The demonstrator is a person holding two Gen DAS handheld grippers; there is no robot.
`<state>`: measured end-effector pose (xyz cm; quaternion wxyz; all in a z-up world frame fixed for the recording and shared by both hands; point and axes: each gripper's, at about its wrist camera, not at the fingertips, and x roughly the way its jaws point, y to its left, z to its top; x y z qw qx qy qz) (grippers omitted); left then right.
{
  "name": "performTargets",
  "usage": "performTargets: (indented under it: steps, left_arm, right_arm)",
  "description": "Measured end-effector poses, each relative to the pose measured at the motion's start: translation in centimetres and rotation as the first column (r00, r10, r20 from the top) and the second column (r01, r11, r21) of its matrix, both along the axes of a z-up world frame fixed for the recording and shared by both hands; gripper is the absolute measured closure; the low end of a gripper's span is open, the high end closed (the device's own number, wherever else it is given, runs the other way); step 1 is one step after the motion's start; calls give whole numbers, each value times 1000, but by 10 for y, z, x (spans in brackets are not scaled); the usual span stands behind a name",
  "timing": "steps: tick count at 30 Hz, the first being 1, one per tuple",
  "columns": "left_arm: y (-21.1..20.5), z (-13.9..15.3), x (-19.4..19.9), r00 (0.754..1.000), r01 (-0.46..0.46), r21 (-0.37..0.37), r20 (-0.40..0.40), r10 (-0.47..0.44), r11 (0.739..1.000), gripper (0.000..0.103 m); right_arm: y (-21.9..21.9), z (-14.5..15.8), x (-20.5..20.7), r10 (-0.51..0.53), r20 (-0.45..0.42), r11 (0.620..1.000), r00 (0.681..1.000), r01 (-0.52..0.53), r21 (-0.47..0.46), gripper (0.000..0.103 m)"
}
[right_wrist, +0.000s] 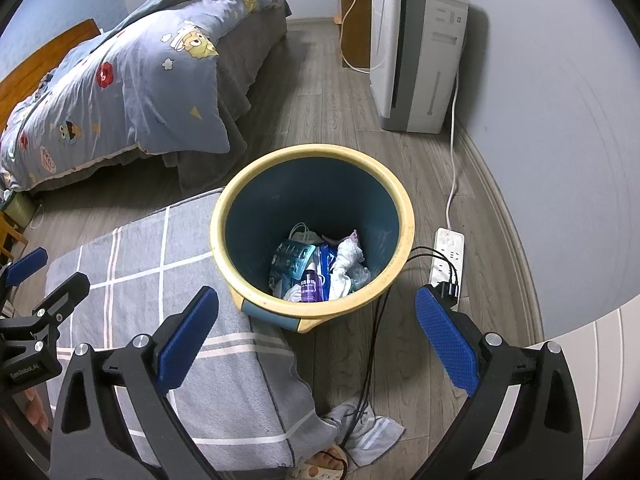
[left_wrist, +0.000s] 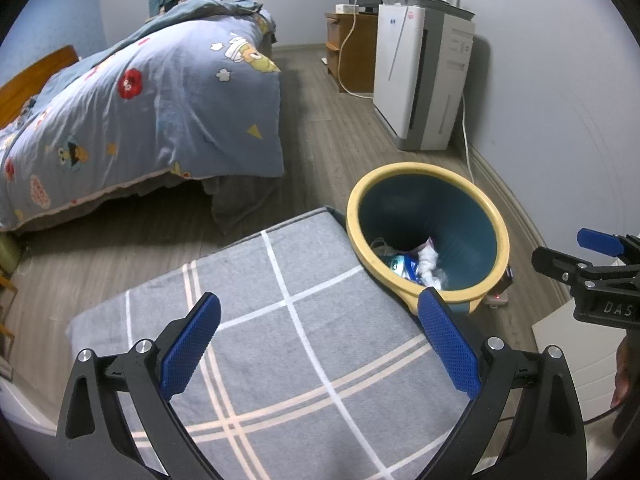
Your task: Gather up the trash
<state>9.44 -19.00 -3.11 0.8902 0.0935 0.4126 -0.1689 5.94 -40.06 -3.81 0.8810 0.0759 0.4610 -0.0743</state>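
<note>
A round bin (right_wrist: pixel 404 216) with a yellow rim and dark teal inside stands on the wood floor. At its bottom lies trash (right_wrist: pixel 316 268): crumpled white tissue, a blue wrapper, a blister pack and a small purple bottle. My right gripper (right_wrist: pixel 316 300) hovers above the bin's near rim, open and holding nothing. Over a grey checked cushion (left_wrist: pixel 280 344) my left gripper (left_wrist: pixel 320 308) is open and empty too, with the bin (left_wrist: pixel 496 220) just beyond its right finger. The left wrist view also catches the right gripper's side (left_wrist: pixel 592 256) at the right edge.
A bed with a blue cartoon duvet (right_wrist: pixel 132 88) fills the left. A white air purifier (right_wrist: pixel 416 48) stands by the wall, a white power strip (right_wrist: pixel 448 256) with black cables lies right of the bin. A foot in a slipper (right_wrist: pixel 320 464) shows below.
</note>
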Motion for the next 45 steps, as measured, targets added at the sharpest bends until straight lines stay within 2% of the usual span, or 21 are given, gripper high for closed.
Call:
performTargets:
  steps: [26,33,45]
  left_arm:
    - [-4,-1,-1,1000,2,0,-2,-2,1000,5]
    - [-7,3,-5,999,29,-8,19,-29,1000,5]
    - [-2,-1,-1,1000,22,9,-2,-22,1000,5]
  right_arm:
    - [0,-1,0,1,-3,1000,1000,-1,-1,6]
    - [0,-2,0,2,-5,1000,1000,-2,-1,6]
    - [-3,-4,0,-7,-11,1000,1000,7,2,6]
